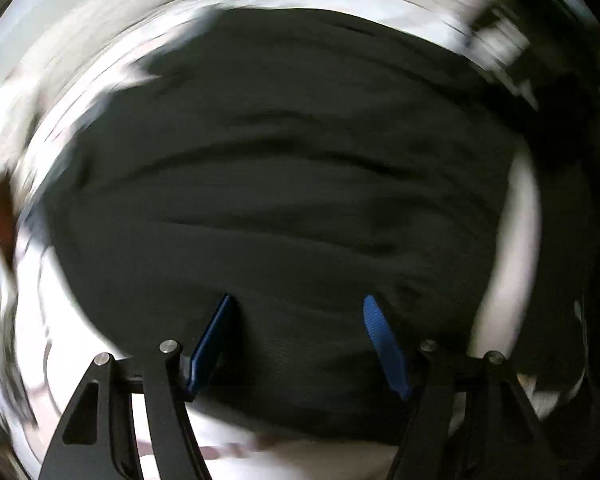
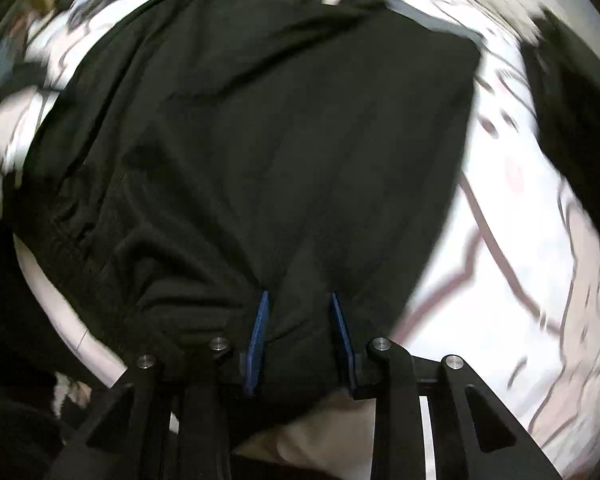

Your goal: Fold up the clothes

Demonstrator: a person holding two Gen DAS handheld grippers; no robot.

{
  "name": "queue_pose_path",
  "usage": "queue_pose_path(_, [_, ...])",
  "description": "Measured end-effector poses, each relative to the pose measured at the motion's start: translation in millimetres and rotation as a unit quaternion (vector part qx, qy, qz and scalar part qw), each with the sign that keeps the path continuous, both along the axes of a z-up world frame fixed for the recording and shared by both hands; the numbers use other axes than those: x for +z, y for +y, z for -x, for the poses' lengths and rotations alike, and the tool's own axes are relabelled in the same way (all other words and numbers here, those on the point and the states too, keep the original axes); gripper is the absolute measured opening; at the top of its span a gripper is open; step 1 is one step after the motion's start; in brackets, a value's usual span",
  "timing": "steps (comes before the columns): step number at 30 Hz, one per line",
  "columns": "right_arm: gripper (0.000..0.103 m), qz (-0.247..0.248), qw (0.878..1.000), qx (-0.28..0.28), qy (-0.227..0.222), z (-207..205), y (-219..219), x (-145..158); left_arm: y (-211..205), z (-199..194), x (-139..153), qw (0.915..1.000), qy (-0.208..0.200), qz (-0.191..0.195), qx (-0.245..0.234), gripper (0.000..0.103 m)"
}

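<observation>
A dark, almost black garment point(image 1: 292, 160) lies spread and wrinkled on a pale surface and fills most of the left wrist view. My left gripper point(image 1: 298, 298) points down at its near edge, the blue pads point(image 1: 216, 340) standing wide apart with flat cloth between them and no pinch visible. In the right wrist view the same dark garment point(image 2: 280, 120) hangs bunched from my right gripper point(image 2: 299, 293). Its blue pads point(image 2: 258, 344) are close together on a thick fold, and creases fan out from them.
A white sheet with thin reddish lines point(image 2: 500, 260) covers the surface under the garment and shows at the garment's right side point(image 1: 516, 240). Another dark piece of cloth point(image 2: 572, 140) lies at the far right. The edges of both views are blurred.
</observation>
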State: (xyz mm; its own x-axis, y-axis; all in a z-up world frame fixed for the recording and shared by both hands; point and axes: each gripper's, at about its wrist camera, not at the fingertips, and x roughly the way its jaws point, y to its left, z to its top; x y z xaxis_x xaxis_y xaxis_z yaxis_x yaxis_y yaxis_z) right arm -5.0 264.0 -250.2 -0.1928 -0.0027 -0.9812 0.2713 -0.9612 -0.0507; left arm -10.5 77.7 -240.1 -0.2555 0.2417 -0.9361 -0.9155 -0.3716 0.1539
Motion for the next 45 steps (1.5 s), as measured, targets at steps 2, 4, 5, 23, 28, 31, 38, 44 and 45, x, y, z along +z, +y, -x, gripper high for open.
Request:
queue_pose_path(2, [0.030,0.032,0.999,-0.032,-0.007,-6,21,-2,6,-15,2,0.9995,0.009,0.008,-0.031,0.035])
queue_pose_path(4, [0.030,0.074,0.995,-0.067,-0.014,-7,39,-2,6,-18,4,0.9992,-0.015,0.010,-0.035,0.034])
queue_pose_path(5, [0.030,0.088,0.993,-0.079,-0.017,-6,44,-2,5,-18,6,0.9988,-0.026,0.011,-0.039,0.034])
queue_pose_path(23, [0.031,0.271,0.939,-0.205,0.063,-24,77,43,-120,178,69,0.9081,-0.042,-0.149,0.389,0.062])
queue_pose_path(28, [0.031,0.303,0.934,-0.180,0.060,-7,35,35,-158,234,33,0.8263,-0.120,-0.209,0.509,0.027])
queue_pose_path(31, [0.031,0.327,0.925,-0.189,0.048,-1,22,23,-149,241,13,0.8237,-0.138,-0.195,0.514,0.027])
queue_pose_path(38, [0.031,0.361,0.916,-0.172,0.019,0,-2,5,-143,247,-7,0.7975,-0.188,-0.240,0.521,0.027])
queue_pose_path(44, [0.031,0.353,0.922,-0.159,-0.011,0,-25,-13,-135,254,-7,0.8021,-0.169,-0.228,0.525,0.006])
queue_pose_path(45, [0.031,0.350,0.923,-0.157,-0.016,-1,-28,-17,-137,254,-4,0.8043,-0.158,-0.221,0.529,0.006])
